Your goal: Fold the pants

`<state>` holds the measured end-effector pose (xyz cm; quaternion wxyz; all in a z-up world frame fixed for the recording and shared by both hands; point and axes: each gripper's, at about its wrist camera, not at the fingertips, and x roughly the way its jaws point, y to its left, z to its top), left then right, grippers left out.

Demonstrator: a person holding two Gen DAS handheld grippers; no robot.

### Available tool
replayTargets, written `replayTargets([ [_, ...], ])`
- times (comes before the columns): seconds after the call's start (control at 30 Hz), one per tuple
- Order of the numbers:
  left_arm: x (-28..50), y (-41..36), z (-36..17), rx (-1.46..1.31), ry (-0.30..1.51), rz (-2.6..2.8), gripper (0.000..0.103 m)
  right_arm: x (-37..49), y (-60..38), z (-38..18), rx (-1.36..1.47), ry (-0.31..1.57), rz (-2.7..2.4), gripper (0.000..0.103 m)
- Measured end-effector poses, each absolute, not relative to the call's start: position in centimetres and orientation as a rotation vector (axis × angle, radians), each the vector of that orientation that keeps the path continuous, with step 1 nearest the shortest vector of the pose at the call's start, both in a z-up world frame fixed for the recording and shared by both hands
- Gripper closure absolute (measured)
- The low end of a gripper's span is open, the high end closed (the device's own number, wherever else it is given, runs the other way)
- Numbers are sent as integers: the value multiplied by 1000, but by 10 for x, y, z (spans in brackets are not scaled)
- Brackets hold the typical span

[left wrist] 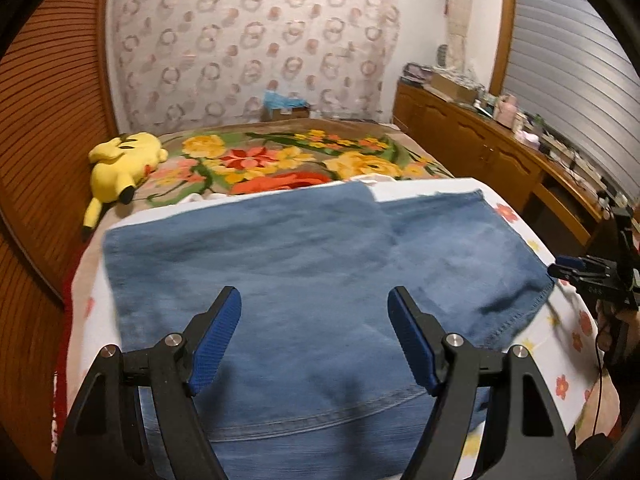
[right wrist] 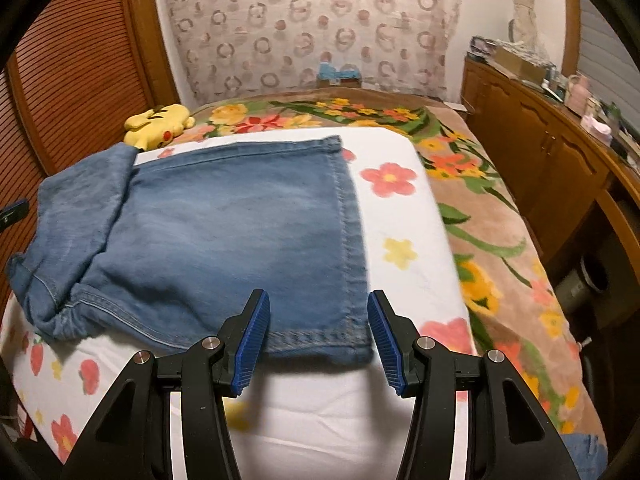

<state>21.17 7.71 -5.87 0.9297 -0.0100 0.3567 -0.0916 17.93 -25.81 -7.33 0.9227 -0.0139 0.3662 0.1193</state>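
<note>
Two claws, left (left wrist: pixel 314 304) wide, right (right wrist: pixel 319 308) half-wide, both empty, above one folded pair of jeans (right wrist: pixel 224 236).

Bedroom w/ a bed (right wrist: pixel 500 240) under a brown floral blanket (left wrist: pixel 280 156). White flower-print sheet (right wrist: pixel 400 216) covers the bed's near end. Yellow plush toy (left wrist: pixel 116 168) lies at the bed's left edge, beside a slatted wooden door (left wrist: pixel 48 92). Small box w/ blue cloth (left wrist: pixel 284 106) sits at the bed's far edge, against a circle-pattern curtain (left wrist: pixel 256 40). Cluttered wooden sideboard (left wrist: pixel 480 140) runs along the right side.
</note>
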Motion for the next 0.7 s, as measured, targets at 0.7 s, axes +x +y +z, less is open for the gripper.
replayTargets([
  [0.7, 209, 27, -61, 17, 756, -261, 26, 183, -263, -84, 13, 812, 272, 50],
])
